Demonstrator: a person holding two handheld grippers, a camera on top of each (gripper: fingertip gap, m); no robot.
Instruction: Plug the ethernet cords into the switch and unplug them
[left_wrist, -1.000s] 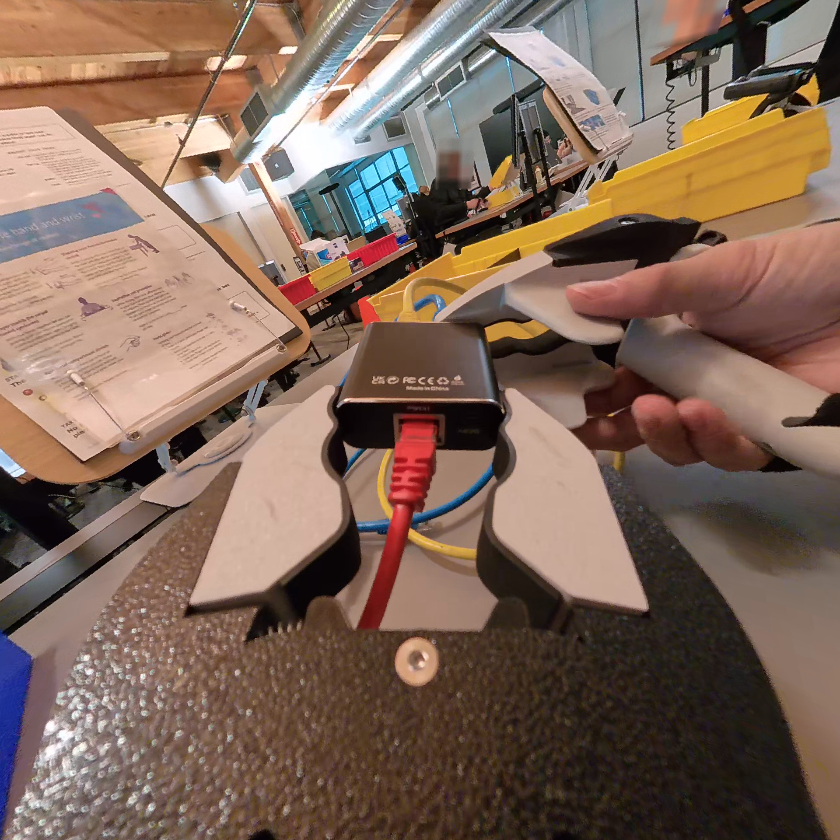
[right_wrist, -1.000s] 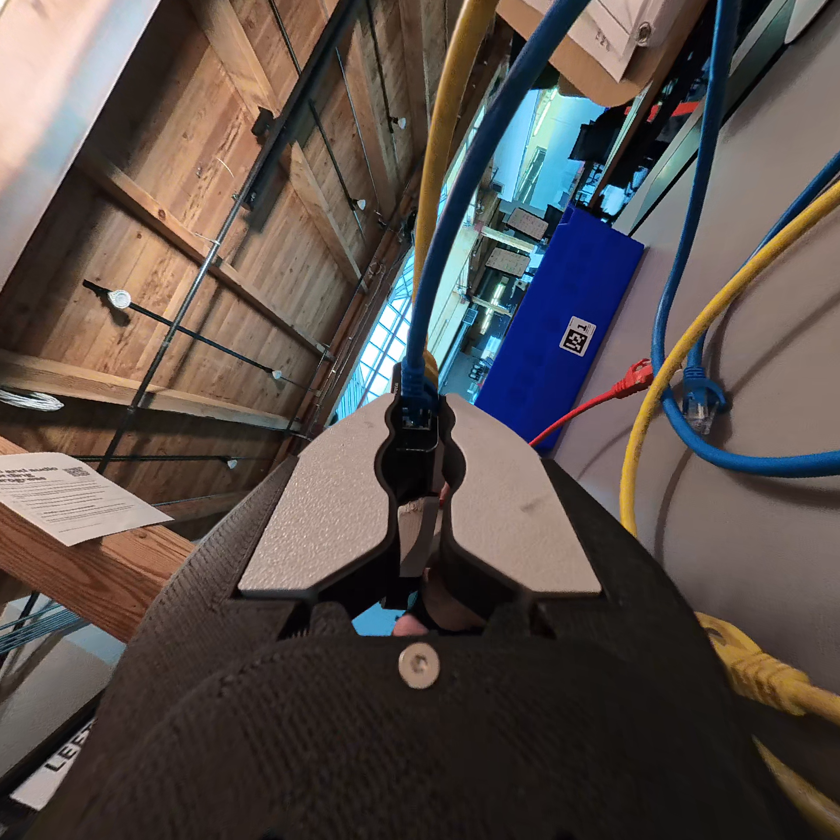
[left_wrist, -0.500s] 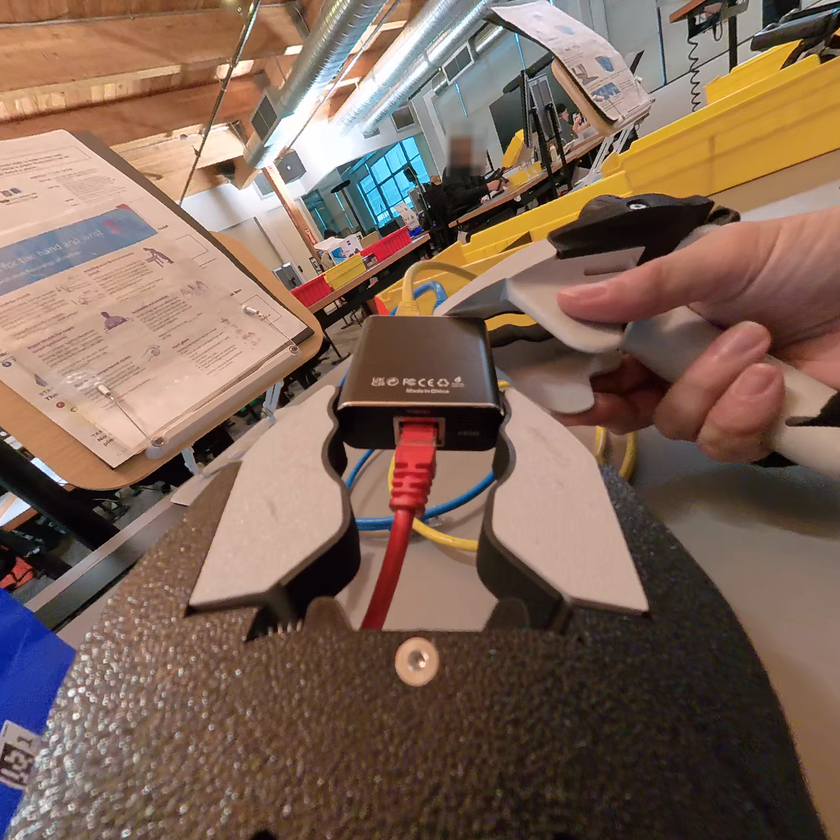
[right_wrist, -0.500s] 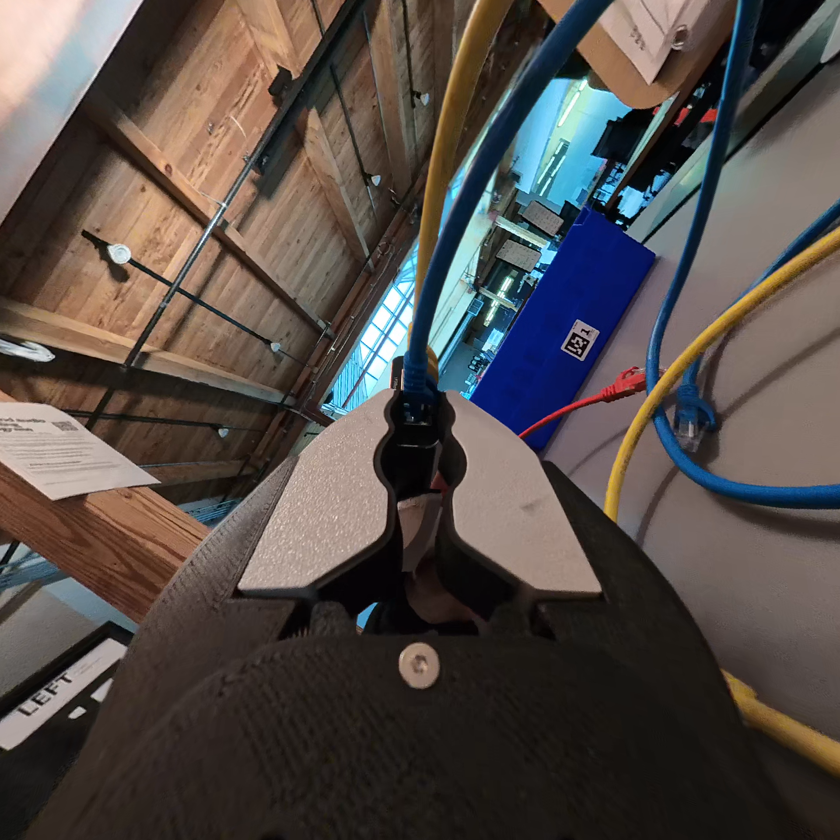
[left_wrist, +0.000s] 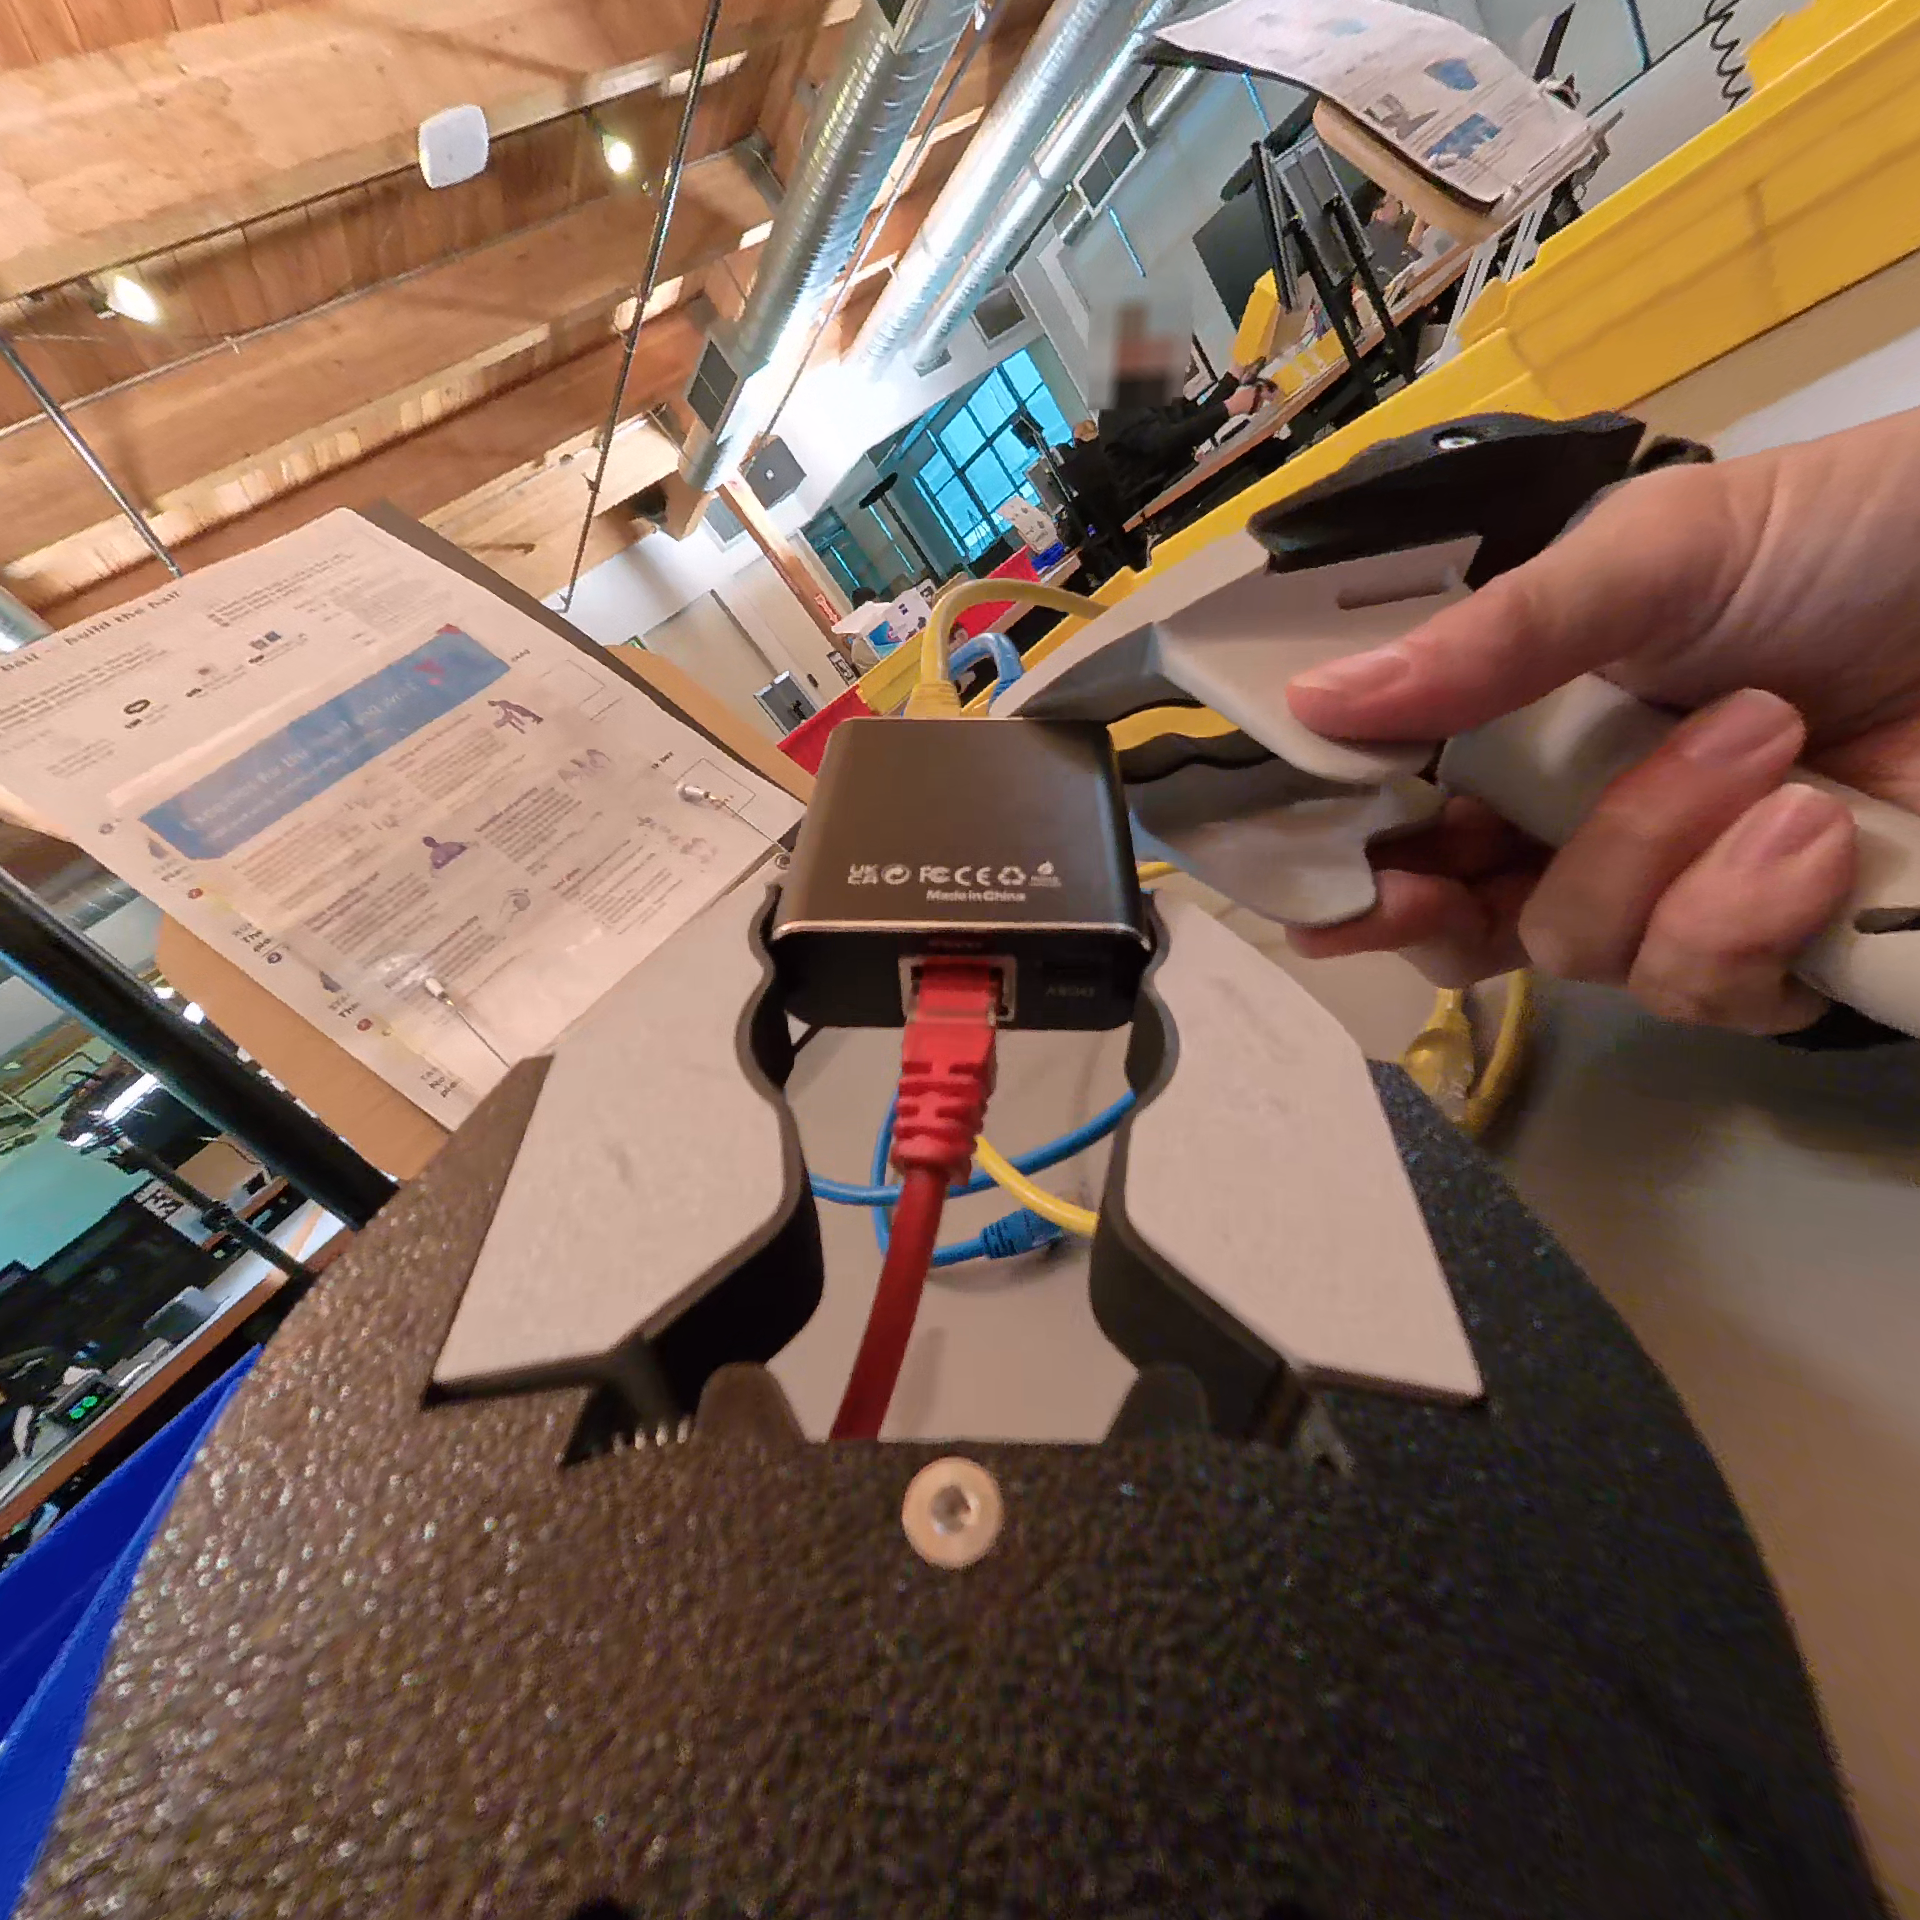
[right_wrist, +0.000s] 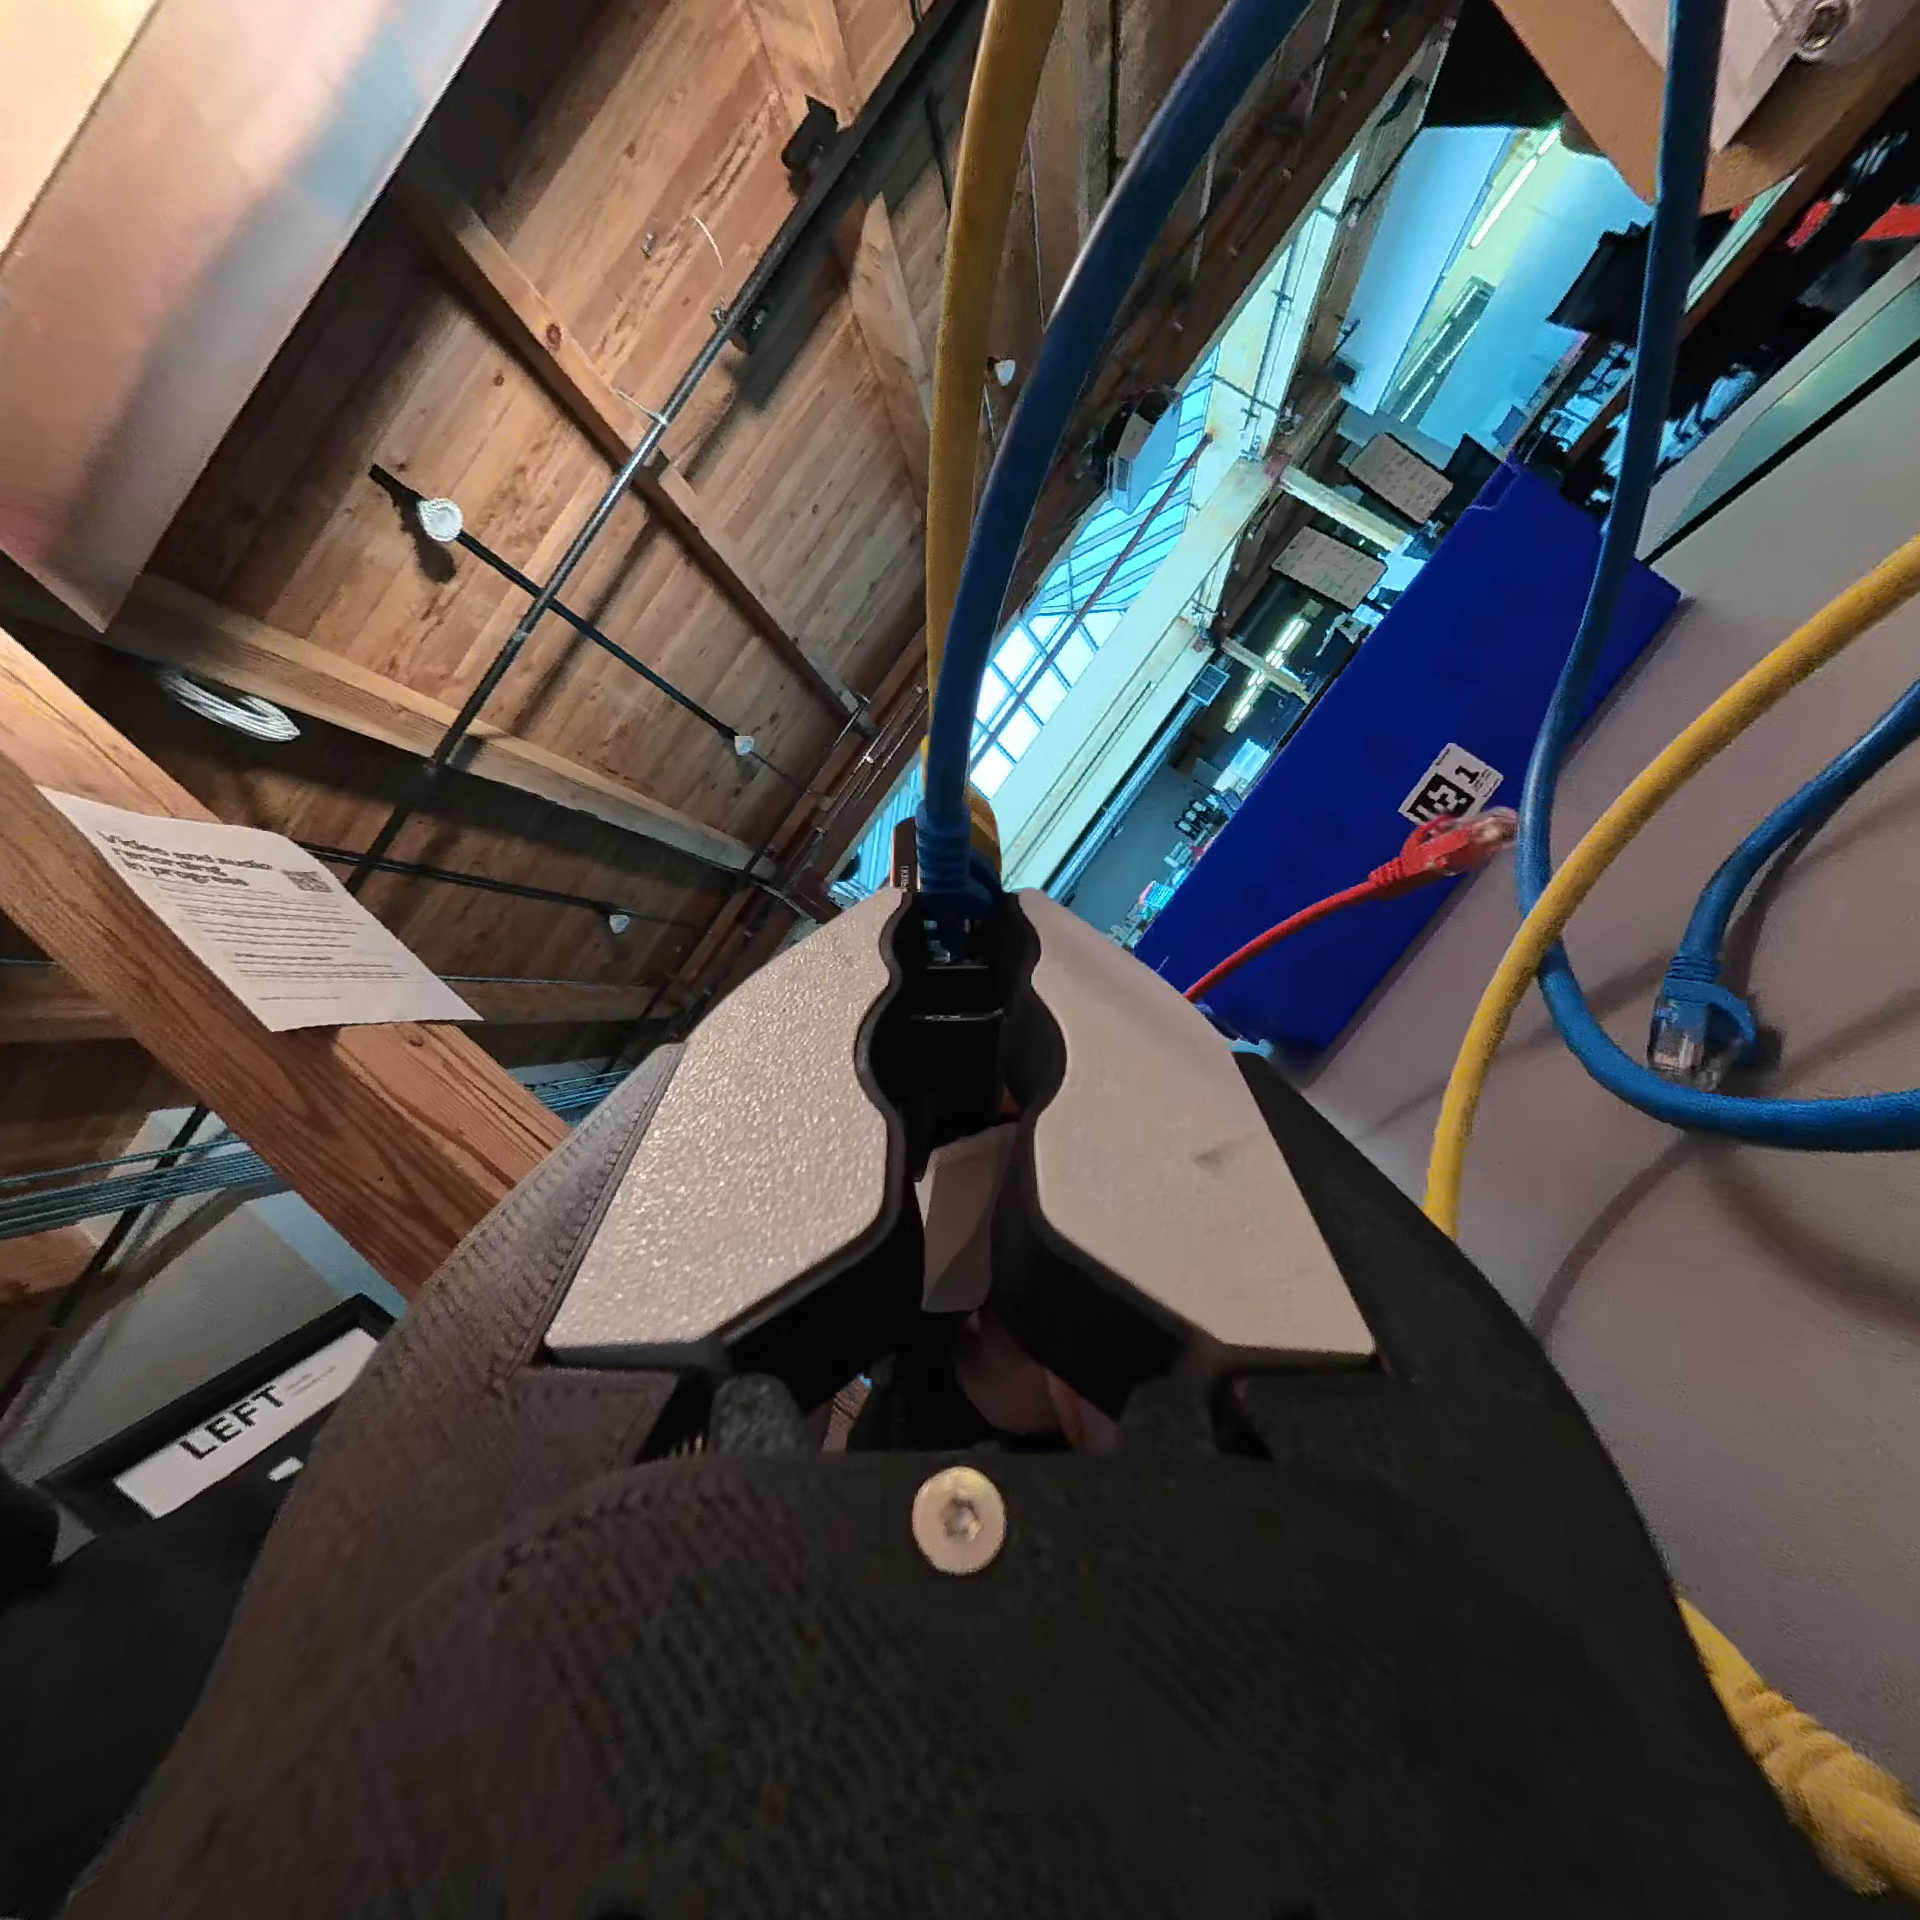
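My left gripper (left_wrist: 961, 935) is shut on the black switch (left_wrist: 966, 821), one finger on each side, holding it above the table. A red cord's plug (left_wrist: 945, 1070) sits in the near port. A yellow cord (left_wrist: 940, 644) and a blue cord (left_wrist: 982, 660) enter the far end. My right gripper (right_wrist: 956, 909), also visible in the left wrist view (left_wrist: 1174, 727) and held by a hand (left_wrist: 1662, 748), is shut on the blue cord's plug (right_wrist: 948, 883) at the switch's far end. The blue cord (right_wrist: 1039, 416) and yellow cord (right_wrist: 961, 312) arc upward from there.
The cords' loose ends lie on the grey table (right_wrist: 1714, 1351): a blue plug (right_wrist: 1688, 1029), a red plug (right_wrist: 1444, 847), a yellow plug (right_wrist: 1808, 1756). A blue bin (right_wrist: 1403, 831) stands at the table edge. An instruction sheet on a board (left_wrist: 364, 790) stands left; yellow bins (left_wrist: 1662, 260) stand behind.
Both grippers have kept their grips. The left gripper with the switch has tilted and shifted a little. The cord ends on the table have slid right in the right wrist view.
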